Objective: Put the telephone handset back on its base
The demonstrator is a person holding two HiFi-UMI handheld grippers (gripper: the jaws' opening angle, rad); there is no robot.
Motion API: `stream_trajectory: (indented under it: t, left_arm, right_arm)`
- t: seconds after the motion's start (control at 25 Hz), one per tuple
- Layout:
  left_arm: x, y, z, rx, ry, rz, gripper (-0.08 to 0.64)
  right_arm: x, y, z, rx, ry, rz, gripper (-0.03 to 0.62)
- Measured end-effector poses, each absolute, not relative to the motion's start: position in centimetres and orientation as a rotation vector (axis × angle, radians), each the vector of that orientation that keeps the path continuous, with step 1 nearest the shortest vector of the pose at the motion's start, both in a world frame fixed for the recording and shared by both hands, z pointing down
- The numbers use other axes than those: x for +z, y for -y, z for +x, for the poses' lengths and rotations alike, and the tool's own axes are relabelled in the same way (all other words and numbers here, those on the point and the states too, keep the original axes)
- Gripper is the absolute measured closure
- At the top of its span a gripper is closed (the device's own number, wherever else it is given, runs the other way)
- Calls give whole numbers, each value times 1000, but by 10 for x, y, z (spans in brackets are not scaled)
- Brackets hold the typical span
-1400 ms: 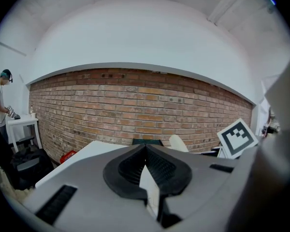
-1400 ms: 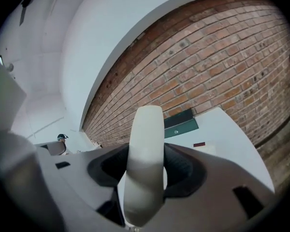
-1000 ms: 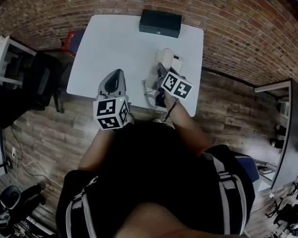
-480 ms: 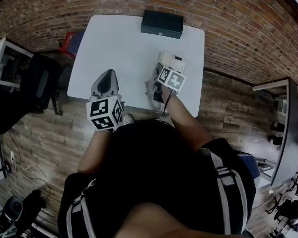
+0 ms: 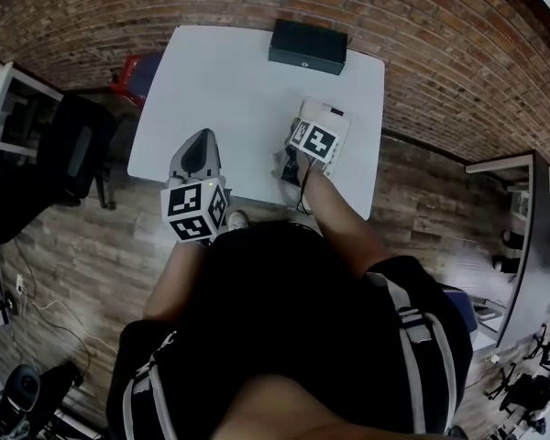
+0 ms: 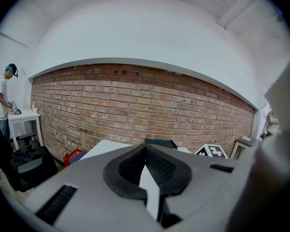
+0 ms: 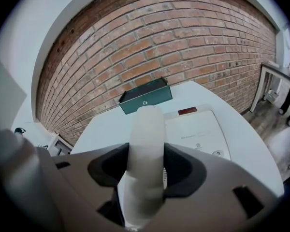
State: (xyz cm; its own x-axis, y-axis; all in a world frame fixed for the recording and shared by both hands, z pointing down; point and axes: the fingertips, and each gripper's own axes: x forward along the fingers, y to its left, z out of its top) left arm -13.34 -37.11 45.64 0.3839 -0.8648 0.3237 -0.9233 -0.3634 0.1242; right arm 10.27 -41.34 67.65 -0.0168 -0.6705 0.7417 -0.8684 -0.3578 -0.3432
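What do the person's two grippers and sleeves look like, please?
Both the left gripper and the right gripper have smooth grey shells with black ribbed pads set in rounded recesses. Each carries a white marker cube printed with black squares. The person wears a black top, and the forearms are bare.

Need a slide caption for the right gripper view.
Right claw grips the white handset, telephone base ahead on the white table.

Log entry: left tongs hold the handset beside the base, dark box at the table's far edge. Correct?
No. The right tongs hold the handset, as the right gripper view shows; the left tongs are shut, empty. The base and box are as stated.
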Motion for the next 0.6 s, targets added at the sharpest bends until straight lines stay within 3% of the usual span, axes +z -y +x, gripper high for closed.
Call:
stream_trajectory:
  t: [0.6]
  left_arm:
    - [467, 369, -141, 331, 1563, 2346, 558]
  right_arm:
    - [697, 413, 96, 1160, 1473, 2022, 387]
